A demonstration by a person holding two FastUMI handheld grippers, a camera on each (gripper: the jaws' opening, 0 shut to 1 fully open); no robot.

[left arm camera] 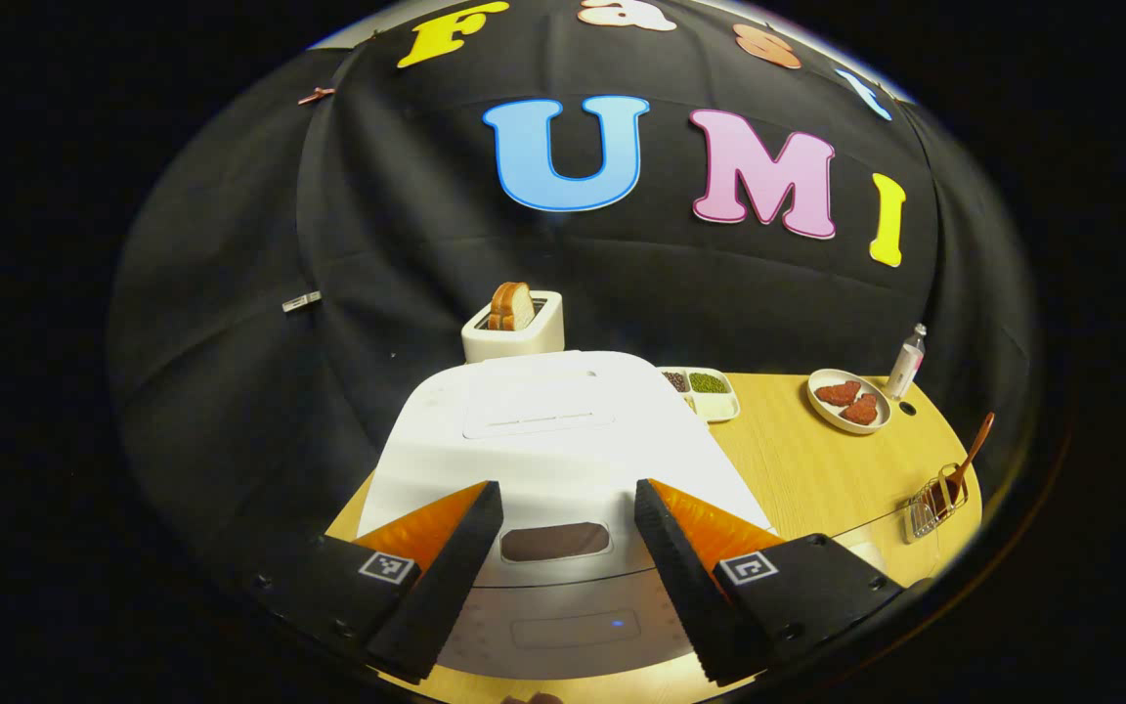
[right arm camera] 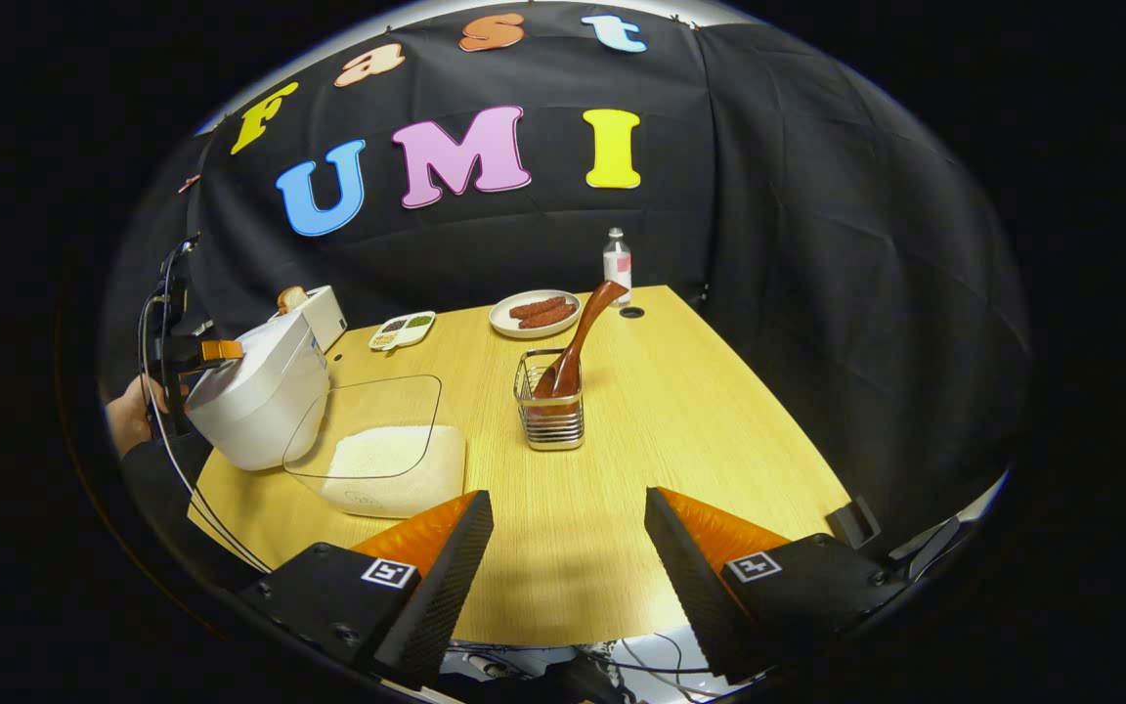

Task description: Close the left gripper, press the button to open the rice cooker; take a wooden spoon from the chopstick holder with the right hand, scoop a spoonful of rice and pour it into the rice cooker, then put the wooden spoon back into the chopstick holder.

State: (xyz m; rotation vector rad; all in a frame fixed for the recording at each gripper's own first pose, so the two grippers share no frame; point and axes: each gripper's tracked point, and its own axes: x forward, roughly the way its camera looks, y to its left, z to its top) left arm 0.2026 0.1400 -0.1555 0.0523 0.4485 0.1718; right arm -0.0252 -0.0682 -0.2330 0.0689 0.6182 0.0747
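The white rice cooker (left arm camera: 543,440) lies directly below my left gripper (left arm camera: 563,567), lid down; its dark oval button (left arm camera: 555,541) sits between the spread fingers. The left gripper is open and holds nothing. In the right gripper view the rice cooker (right arm camera: 255,391) stands at the table's left with the left gripper (right arm camera: 201,352) and a hand over it. A clear tub of white rice (right arm camera: 392,464) sits beside the cooker. The wooden spoon (right arm camera: 578,337) leans in the wire chopstick holder (right arm camera: 550,406) mid-table. My right gripper (right arm camera: 568,577) hovers open over the near table edge.
A toaster with bread (left arm camera: 512,323) stands behind the cooker. A divided dish of beans (left arm camera: 705,389), a plate of sausages (right arm camera: 536,313) and a small bottle (right arm camera: 617,259) line the back of the wooden table (right arm camera: 719,420). A hole (right arm camera: 631,313) marks the tabletop by the bottle.
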